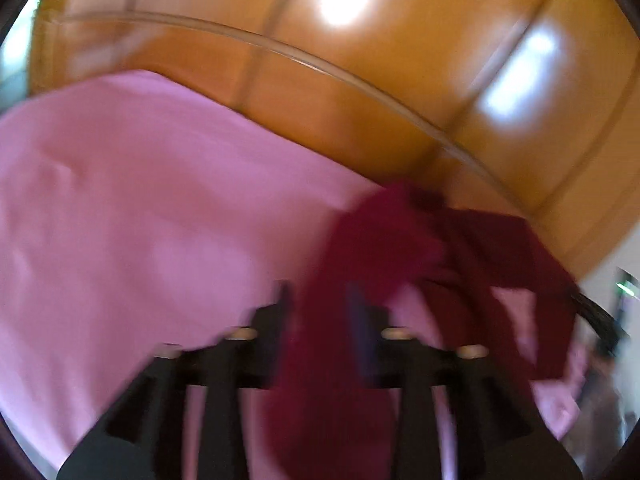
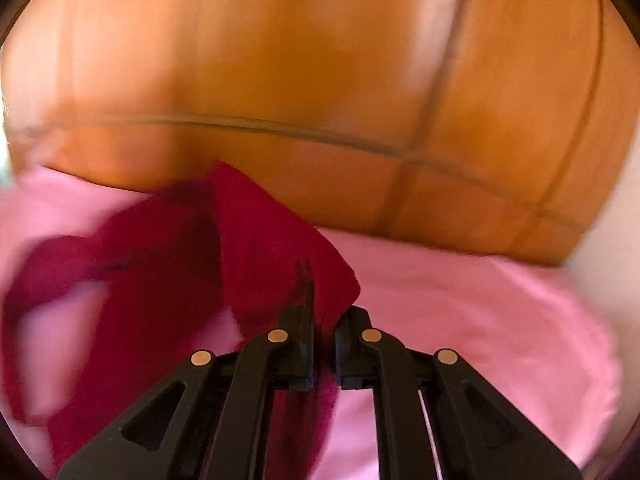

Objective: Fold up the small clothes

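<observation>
Maroon garment hangs pinched in both left tool and right tool; no writing legible.

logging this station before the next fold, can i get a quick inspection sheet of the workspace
surface: pink sheet, a few wrinkles
job's things: dark red garment, lifted off the sheet and strung between both tools; frames blurred
clutter: nothing seen
grippers: left gripper and right gripper, jaws both shut on the cloth
cables: nothing seen
surroundings: glossy wooden panels behind the sheet
</observation>
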